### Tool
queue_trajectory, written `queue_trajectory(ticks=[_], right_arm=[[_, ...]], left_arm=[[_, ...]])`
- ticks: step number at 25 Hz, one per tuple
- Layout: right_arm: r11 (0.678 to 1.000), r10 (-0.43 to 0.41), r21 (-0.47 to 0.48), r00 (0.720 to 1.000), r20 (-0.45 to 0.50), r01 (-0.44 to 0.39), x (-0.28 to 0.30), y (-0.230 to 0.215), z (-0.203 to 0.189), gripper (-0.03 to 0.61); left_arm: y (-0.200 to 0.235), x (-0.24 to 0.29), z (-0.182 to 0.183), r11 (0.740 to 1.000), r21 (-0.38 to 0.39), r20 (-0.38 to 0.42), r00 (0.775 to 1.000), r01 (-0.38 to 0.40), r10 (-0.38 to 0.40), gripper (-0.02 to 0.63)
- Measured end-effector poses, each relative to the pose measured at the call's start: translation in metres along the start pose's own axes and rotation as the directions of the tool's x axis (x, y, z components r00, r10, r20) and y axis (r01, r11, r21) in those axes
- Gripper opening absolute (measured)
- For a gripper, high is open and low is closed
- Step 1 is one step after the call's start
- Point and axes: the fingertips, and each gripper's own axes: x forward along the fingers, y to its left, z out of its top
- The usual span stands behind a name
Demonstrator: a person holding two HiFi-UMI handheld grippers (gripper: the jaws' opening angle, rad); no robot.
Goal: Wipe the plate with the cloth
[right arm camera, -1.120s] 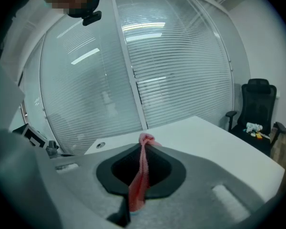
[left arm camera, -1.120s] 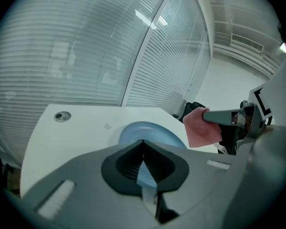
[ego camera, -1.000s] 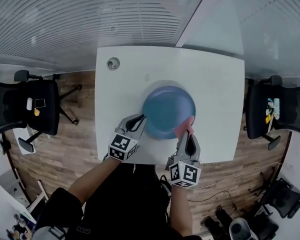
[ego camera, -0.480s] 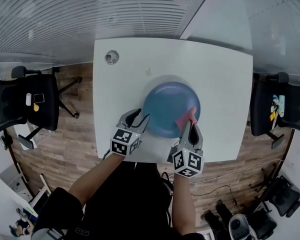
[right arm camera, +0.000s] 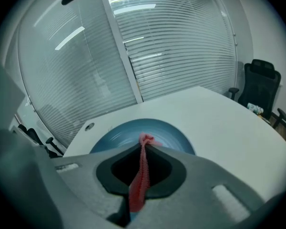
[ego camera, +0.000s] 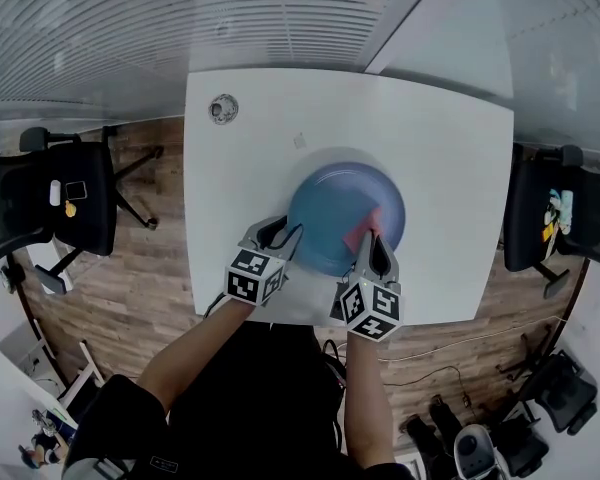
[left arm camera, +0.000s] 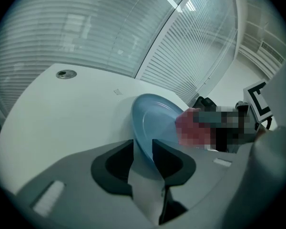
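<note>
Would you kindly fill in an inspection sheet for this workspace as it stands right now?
Surface: white table, with a round port at its far left corner.
Job's things: blue plate on the table; pink cloth over the plate's near right part.
Clutter: nothing seen.
Grippers: left tool open, its jaws have just been closing a little, with the plate's rim between them; right tool shut on the cloth.
Cables: thin cable on the floor, near right.
Surroundings: wooden floor, black office chairs left and right, window blinds beyond.
</note>
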Motion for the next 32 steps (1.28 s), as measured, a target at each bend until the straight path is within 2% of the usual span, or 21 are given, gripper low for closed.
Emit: queue_trajectory(ticks=[7, 14, 23, 32], right_arm=[[1.000, 0.017, -0.010, 0.986, -0.165, -0.019, 0.031, 0.016, -0.022, 0.014], [1.000, -0.012, 0.018, 0.958, -0.285, 0.018, 0.050, 0.016, -0.039, 0.012], [0.985, -0.089, 0.122, 0.966, -0.244, 0.122, 0.057, -0.019, -0.019, 0.012], [0.975, -0.169, 0.115, 0.970, -0.174, 0.190, 0.074, -0.042, 0.008, 0.012]], left_arm=[[-0.001, 0.005, -0.001, 1.000, -0.016, -0.008, 1.000, -0.004, 0.004, 0.110], [0.000, 0.006, 0.002, 1.000, -0.025, -0.006, 1.000, -0.009, 0.009, 0.097], [0.000, 0.006, 0.002, 1.000, -0.024, -0.004, 1.000, -0.009, 0.009, 0.090], [-0.001, 0.007, 0.001, 1.000, 0.024, -0.020, 1.000, -0.016, 0.017, 0.087]])
